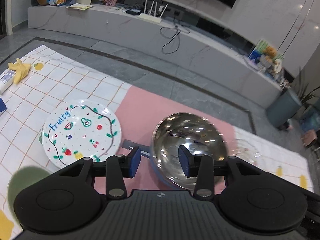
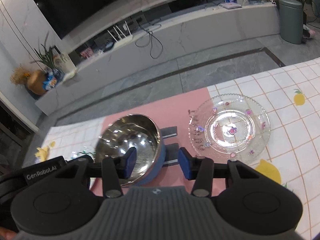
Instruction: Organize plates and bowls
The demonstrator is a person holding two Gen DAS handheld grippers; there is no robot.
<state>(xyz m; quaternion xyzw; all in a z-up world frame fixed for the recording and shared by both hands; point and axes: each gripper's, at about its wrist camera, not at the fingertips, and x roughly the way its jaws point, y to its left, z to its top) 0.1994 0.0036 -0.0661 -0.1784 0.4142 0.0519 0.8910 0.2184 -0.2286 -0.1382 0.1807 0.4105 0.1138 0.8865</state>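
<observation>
A steel bowl with a blue outside is tilted above the pink mat. My left gripper is open and straddles its left rim. My right gripper is open and straddles its right rim. A white plate with fruit drawings and the word Fruity lies left of the bowl. A clear glass plate with small flowers lies right of it, faint in the left wrist view.
A checked cloth with lemon prints covers the table. A yellow rag and a white tube lie far left. A green blurred shape sits near left. The table's far edge drops to grey floor.
</observation>
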